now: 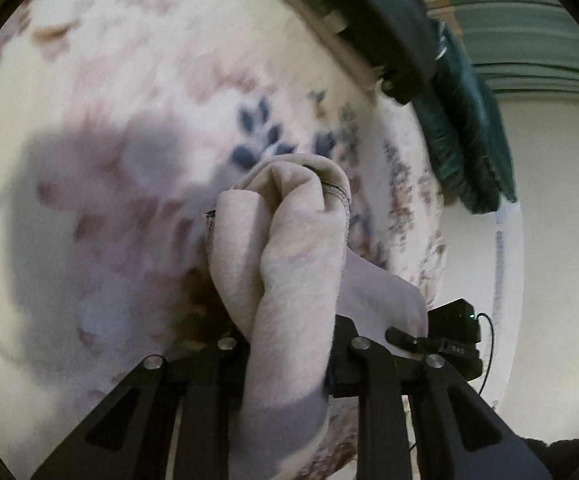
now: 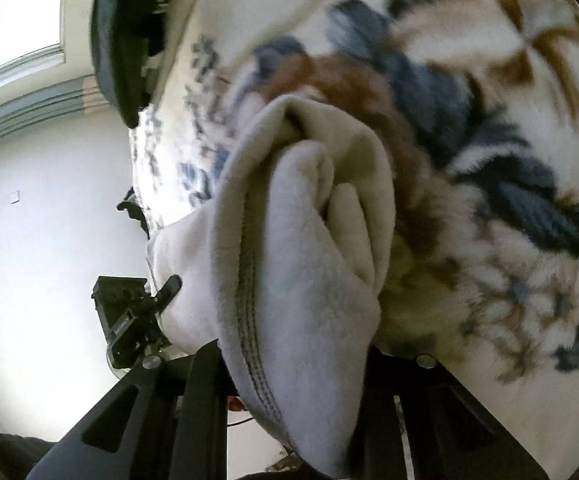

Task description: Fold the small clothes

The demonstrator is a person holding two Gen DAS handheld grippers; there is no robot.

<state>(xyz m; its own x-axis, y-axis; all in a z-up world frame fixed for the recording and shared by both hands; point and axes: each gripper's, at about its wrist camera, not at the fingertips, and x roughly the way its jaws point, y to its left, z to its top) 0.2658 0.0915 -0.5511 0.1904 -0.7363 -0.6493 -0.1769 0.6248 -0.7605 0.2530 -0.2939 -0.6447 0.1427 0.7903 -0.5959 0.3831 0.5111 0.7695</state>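
A small beige fleece garment (image 1: 289, 280) is bunched between the fingers of my left gripper (image 1: 289, 360), which is shut on it and holds it above a floral blanket (image 1: 149, 100). The same garment (image 2: 301, 260), with a stitched seam down it, is clamped in my right gripper (image 2: 293, 360), also shut on it. The cloth hides both grippers' fingertips. The right gripper shows in the left wrist view (image 1: 445, 340) at the garment's far edge. The left gripper shows in the right wrist view (image 2: 137, 312).
The white blanket with blue and brown flowers (image 2: 469, 100) fills the ground under both grippers. A dark green bundle (image 1: 469, 140) and a dark padded object (image 1: 369, 12) lie at its far edge. White wall (image 2: 49, 220) and a window (image 2: 17, 28) lie beyond.
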